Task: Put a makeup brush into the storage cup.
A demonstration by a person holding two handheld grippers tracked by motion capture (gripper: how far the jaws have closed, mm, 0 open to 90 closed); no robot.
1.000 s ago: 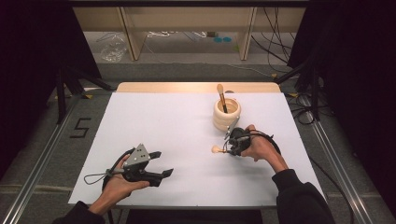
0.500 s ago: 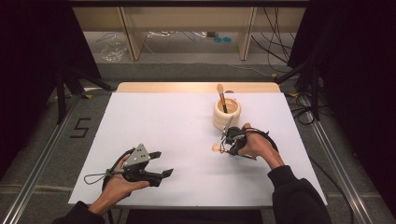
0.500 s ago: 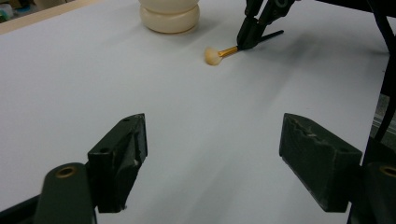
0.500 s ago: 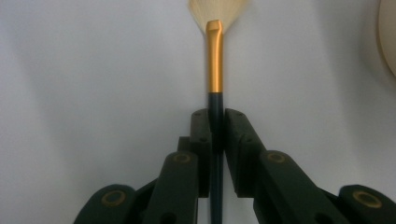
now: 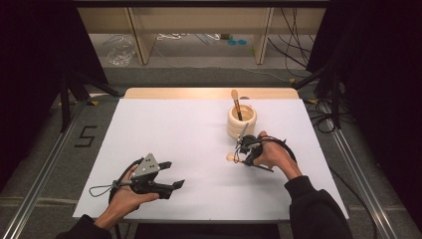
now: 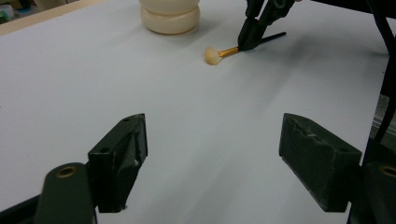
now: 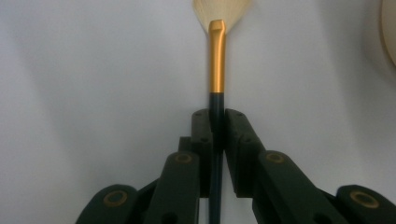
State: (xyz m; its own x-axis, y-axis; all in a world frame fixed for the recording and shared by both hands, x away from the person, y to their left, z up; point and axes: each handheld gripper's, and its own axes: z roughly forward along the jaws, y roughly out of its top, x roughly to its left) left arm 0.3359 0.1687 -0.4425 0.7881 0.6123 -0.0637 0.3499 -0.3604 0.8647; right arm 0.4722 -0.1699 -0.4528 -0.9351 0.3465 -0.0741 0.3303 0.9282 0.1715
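Right gripper view puts the small make-up brush with its black handle, gold ferrule and cream bristles (image 7: 217, 60) straight ahead of me, lying on the white table (image 7: 93, 70). The fingers (image 7: 201, 140) of my right gripper (image 7: 217, 126) have just been closing, and they are now clenched on the black handle just behind the gold ferrule, one pad on each side of it. The bristle tuft fans out at the far end, beyond the grip, and the rest of the handle runs back between the fingers towards me.

From the high view, the brush (image 5: 232, 157) sits near the middle of the table's right half, its pale head pointing to the left of my right gripper (image 5: 245, 152). Just beyond it stands a cream ribbed round holder (image 5: 242, 121), close to the brush but apart from it, with a second brush with a pale wooden-looking handle (image 5: 236, 103) standing upright inside.

My left gripper (image 5: 169, 178) hangs over the near left part of the table (image 5: 164, 124), well apart from the brush. In the left gripper view its two black fingers (image 6: 122, 154) stand released and wide apart, with bare table between them; farther off the brush (image 6: 215, 54) and the base of the holder (image 6: 170, 21) show.
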